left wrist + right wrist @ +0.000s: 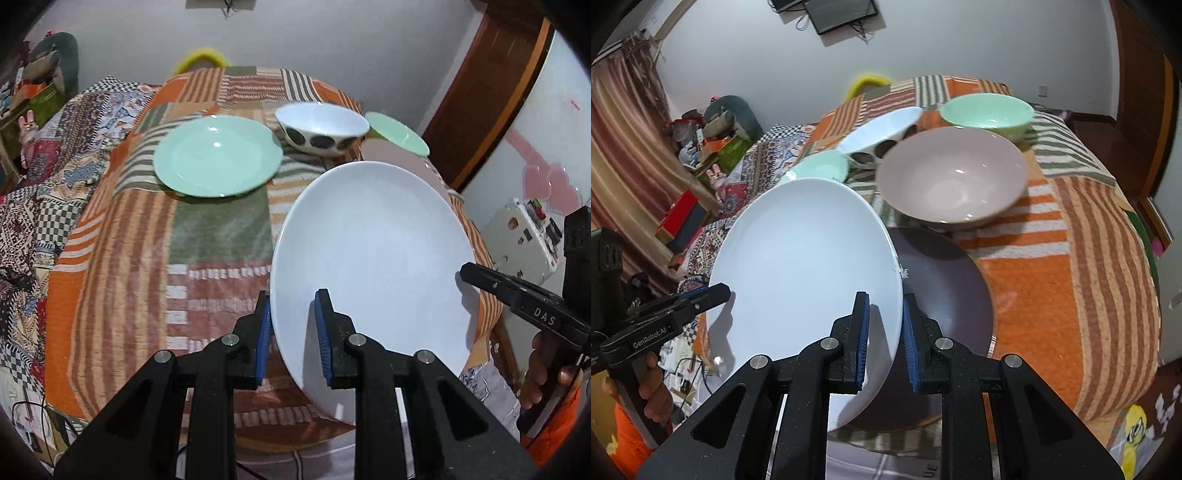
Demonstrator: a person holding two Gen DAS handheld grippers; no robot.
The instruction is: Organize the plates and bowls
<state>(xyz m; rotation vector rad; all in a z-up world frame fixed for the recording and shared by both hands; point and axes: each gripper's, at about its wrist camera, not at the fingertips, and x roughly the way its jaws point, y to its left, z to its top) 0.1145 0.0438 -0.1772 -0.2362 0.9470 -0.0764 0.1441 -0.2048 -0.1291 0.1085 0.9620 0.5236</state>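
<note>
Both claws, left claw [291, 332] & right claw [885, 341], clamped opposite rims of white plate [373, 258], glossy, plain, tilted, held above purple plate [945, 295], frame centre.

A patchwork-covered table [1071, 258] carries a dark plate [945, 280] and bowls [953, 181].

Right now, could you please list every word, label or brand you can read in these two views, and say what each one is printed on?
"DAS": white letters on the side of the right gripper, seen in the left wrist view.
"GenRobot.AI": white letters on the side of the left gripper, seen in the right wrist view.
Stickers on the white case: too small to read.
Dark letters on the floor at the bottom edge: cut off, unreadable.
</note>
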